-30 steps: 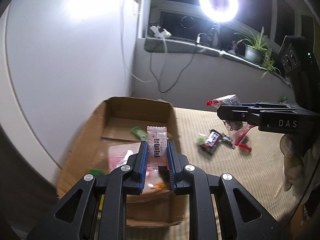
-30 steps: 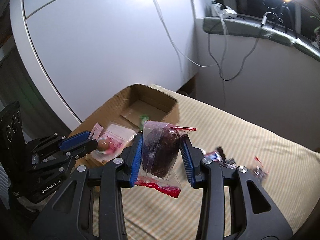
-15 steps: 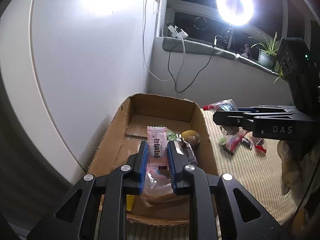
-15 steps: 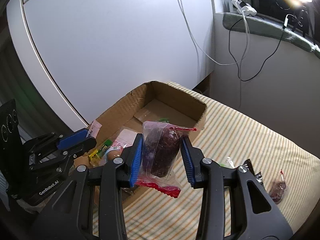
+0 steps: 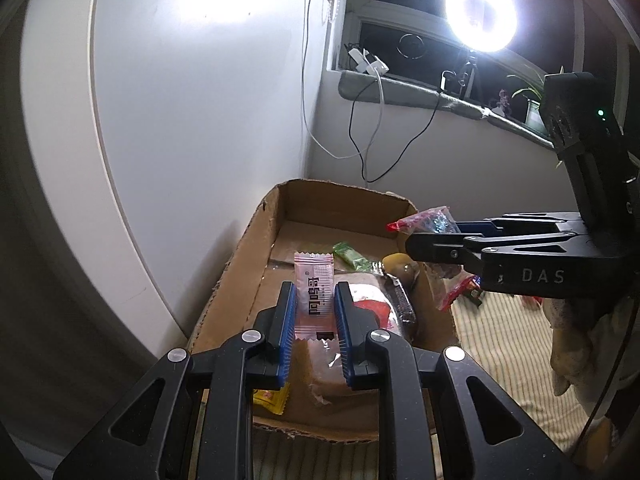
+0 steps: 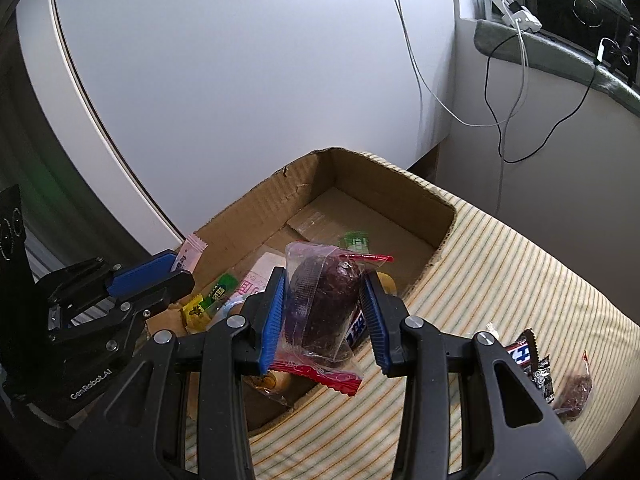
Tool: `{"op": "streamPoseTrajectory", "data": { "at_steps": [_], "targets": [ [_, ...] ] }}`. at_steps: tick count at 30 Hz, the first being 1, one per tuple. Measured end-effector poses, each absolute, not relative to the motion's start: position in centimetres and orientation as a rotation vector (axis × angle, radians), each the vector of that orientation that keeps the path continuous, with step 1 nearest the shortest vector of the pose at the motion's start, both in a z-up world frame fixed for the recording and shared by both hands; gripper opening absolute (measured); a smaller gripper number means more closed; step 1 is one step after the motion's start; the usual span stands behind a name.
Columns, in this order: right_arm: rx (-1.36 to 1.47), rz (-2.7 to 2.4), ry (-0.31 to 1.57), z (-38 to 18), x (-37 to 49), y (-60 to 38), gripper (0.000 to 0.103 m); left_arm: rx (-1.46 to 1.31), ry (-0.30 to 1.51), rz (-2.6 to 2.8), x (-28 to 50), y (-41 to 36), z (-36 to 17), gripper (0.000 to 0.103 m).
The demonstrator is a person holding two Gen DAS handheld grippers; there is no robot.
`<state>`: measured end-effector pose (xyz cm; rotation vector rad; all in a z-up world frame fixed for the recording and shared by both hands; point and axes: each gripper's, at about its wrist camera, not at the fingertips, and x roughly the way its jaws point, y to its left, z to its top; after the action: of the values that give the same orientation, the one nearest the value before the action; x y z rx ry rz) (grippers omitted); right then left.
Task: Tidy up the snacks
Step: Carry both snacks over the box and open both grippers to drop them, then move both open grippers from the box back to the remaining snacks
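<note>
My left gripper (image 5: 315, 312) is shut on a pink snack packet (image 5: 313, 292) and holds it upright over the near part of an open cardboard box (image 5: 256, 240). My right gripper (image 6: 324, 312) is shut on a clear bag with a dark snack (image 6: 326, 304) and red sealed edges, above the box's right wall (image 6: 436, 216). The box holds several snacks: a green packet (image 5: 352, 256), a yellow packet (image 6: 196, 312), a brown round snack (image 5: 400, 264). The right gripper shows in the left wrist view (image 5: 424, 244), the left one in the right wrist view (image 6: 160, 276).
The box sits on a striped cloth (image 6: 500, 280) against a white wall panel (image 5: 180, 120). Loose snacks lie on the cloth to the right: a dark chocolate bar wrapper (image 6: 532, 364) and a small dark bagged snack (image 6: 576, 392). A windowsill with cables, a ring light (image 5: 480, 12) and a plant lies behind.
Both grippers moved left, toward and over the box, each still holding its snack. The box now looks closer and more central in both views.
</note>
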<state>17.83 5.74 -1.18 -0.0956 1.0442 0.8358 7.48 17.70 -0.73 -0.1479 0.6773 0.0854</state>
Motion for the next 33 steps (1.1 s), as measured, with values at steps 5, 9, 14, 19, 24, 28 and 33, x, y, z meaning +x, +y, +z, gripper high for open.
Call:
{"op": "streamPoseTrajectory", "data": {
  "at_steps": [5,9,14,19,24,28,33],
  "targets": [
    [-0.111,0.837,1.048,-1.7,17.9,6.5,0.039,-0.151,0.678,0.092,7.4,18.0,-0.8,0.019],
    [-0.115,0.839,1.047,-1.8,17.8,6.7,0.041,-0.150,0.679,0.099,7.3,18.1,-0.8,0.019],
    [-0.114,0.830,1.032,-1.7,17.9,6.7,0.061,-0.147,0.679,0.108,7.2,18.2,-0.8,0.019],
    [-0.114,0.820,1.018,-1.3,18.0,6.3,0.066,-0.140,0.678,0.113,7.2,18.1,-0.7,0.035],
    [-0.115,0.790,0.994,-0.7,18.0,5.4,0.073,-0.116,0.659,0.126,6.8,17.7,-0.4,0.068],
    [-0.112,0.765,0.972,-0.2,18.0,4.5,0.090,-0.111,0.652,0.135,6.7,17.6,-0.1,0.080],
    [-0.139,0.745,0.937,0.6,17.5,3.9,0.090,-0.108,0.654,0.140,6.5,17.4,-0.1,0.080]
  ]
}}
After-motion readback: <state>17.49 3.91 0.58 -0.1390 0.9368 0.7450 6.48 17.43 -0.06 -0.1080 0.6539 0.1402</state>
